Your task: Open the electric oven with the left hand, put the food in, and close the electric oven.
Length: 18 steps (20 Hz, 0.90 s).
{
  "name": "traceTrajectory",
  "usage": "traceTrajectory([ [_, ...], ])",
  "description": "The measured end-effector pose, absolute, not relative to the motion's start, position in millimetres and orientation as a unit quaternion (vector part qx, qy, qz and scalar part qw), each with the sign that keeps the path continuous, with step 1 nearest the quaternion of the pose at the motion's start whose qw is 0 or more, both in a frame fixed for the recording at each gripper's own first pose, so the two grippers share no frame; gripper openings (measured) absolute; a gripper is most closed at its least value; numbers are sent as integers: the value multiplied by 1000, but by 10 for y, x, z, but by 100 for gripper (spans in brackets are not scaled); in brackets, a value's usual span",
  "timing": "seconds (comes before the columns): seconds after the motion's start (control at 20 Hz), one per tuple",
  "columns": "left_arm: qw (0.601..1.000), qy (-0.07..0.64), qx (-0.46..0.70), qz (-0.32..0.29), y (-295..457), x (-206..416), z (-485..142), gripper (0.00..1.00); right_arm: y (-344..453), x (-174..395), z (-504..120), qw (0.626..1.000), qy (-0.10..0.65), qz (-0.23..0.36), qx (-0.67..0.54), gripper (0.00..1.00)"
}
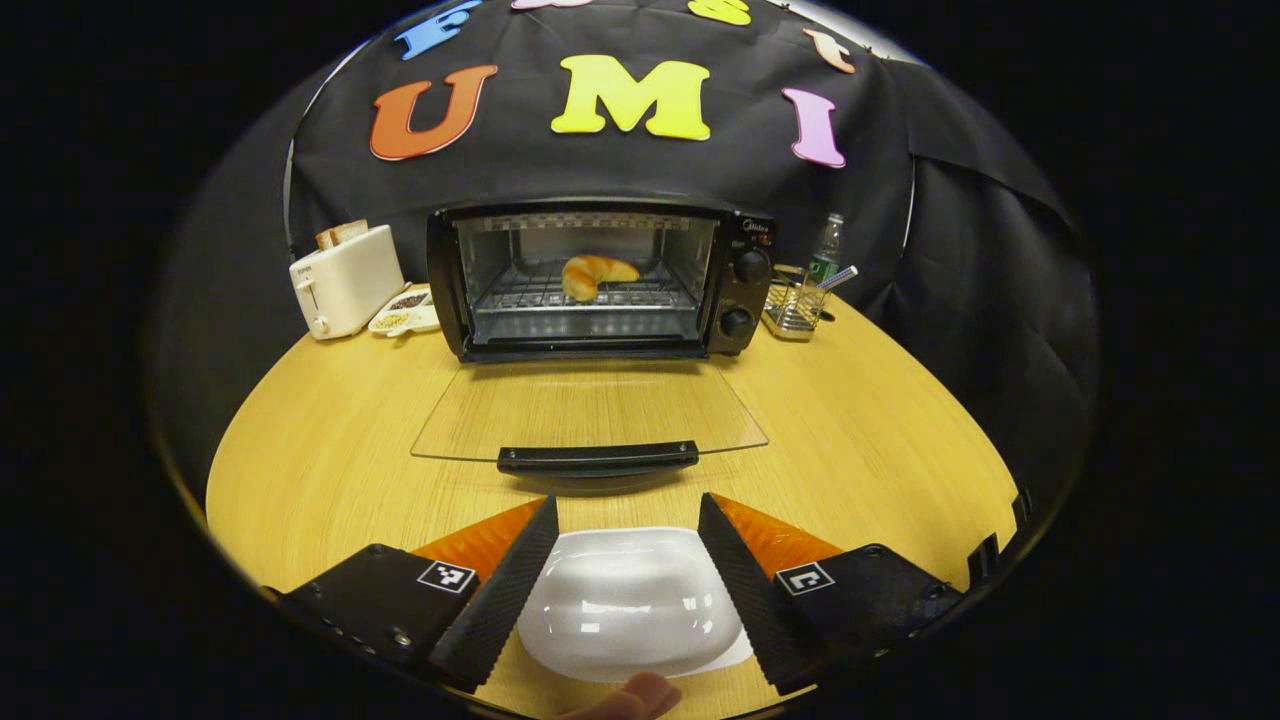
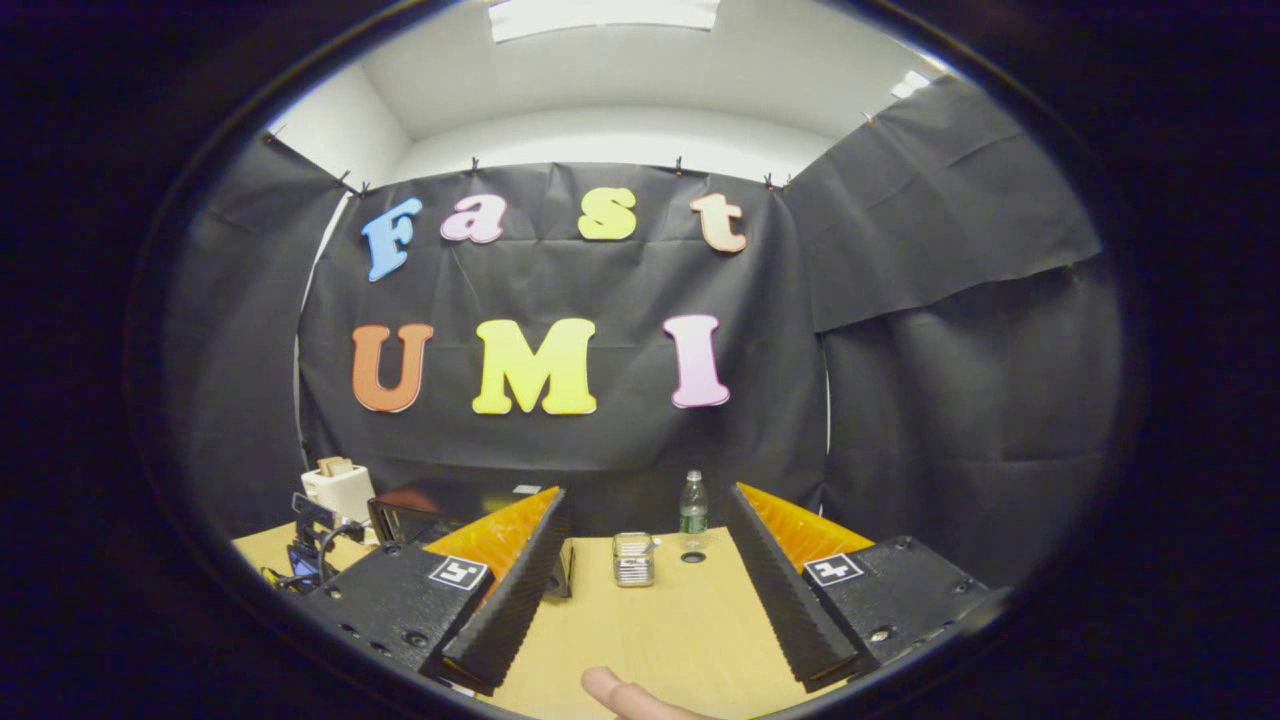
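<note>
With both grippers' fingers spread empty, the left gripper [image 1: 628,560] could slip off the door handle [image 1: 597,458], leaving the oven [image 1: 600,280] ajar over the croissant [image 1: 596,273].

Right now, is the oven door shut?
No, in the left gripper view the oven door lies folded down flat over the table, with the croissant on the rack inside.

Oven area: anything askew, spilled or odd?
Nothing stands out. The toaster oven has its glass door folded flat on the table, the croissant sits on the rack, and the white plate is bare.
</note>
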<state>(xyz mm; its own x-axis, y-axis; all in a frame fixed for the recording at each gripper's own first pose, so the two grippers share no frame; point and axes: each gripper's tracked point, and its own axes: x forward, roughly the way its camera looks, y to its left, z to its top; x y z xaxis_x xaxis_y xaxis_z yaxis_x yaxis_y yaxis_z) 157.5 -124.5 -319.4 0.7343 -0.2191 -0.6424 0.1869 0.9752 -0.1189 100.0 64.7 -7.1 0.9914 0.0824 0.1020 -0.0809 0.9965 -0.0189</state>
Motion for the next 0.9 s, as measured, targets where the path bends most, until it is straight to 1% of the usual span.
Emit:
traceTrajectory([
  [0.2,923,372,-22,-93,-1235,1751,-3418,94,545,884,95,996,-67,47,-16,100],
  [0.4,920,382,-20,-90,-1261,1905,-3521,93,570,861,44,996,-71,59,-12,100],
  [0.5,923,375,-21,-90,-1256,2012,-3491,93,545,886,13,996,-70,60,-9,100],
  [0.65,915,393,-39,-87,-1255,2021,-3489,93,494,940,-64,997,-60,56,-8,99],
  [0.9,916,389,-46,-83,-1243,2058,-3318,93,441,980,-102,997,-60,54,1,100],
])
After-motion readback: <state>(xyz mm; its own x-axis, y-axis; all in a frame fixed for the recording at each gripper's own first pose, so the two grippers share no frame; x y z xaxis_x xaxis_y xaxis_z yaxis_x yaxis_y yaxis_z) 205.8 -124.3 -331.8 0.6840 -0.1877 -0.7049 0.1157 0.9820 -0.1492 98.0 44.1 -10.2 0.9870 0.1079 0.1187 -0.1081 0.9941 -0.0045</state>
